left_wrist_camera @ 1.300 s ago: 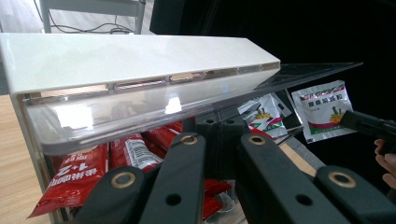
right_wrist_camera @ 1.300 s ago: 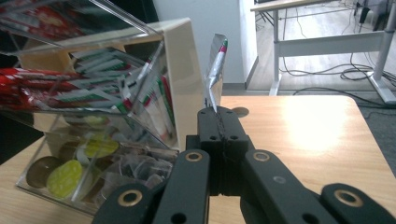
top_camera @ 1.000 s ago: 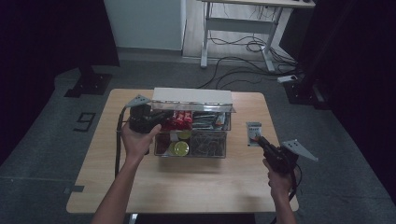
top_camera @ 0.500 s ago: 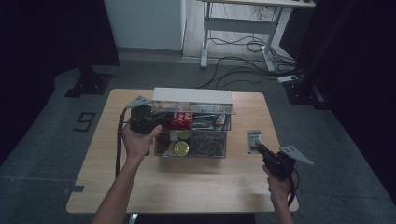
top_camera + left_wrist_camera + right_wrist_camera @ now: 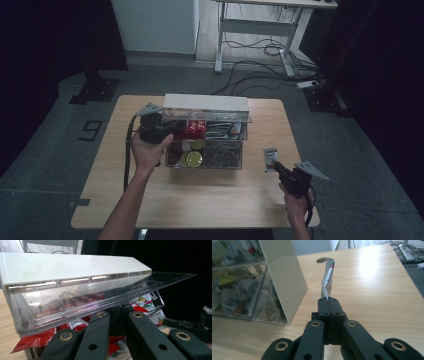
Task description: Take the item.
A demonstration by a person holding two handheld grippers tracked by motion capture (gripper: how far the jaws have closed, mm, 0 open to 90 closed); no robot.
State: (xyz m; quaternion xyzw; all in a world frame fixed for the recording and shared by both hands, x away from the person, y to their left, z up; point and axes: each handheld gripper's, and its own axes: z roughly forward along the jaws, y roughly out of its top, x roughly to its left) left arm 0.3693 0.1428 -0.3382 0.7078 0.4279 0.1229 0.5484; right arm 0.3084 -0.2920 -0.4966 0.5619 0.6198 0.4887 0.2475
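Thin silver foil sachet, edge-on, frame centre; right gripper jaws clamped on it. Bare wooden table right. Left gripper jaw state: cannot tell.

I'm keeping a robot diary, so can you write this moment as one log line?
left gripper: at clear plastic compartment box, under its lid | right gripper: jaws shut on flat silver foil packet | wooden table

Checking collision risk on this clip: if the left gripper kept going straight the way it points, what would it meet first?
Probably the red packets inside the clear box, just under its raised lid; the left gripper aims there, though depth is unclear.
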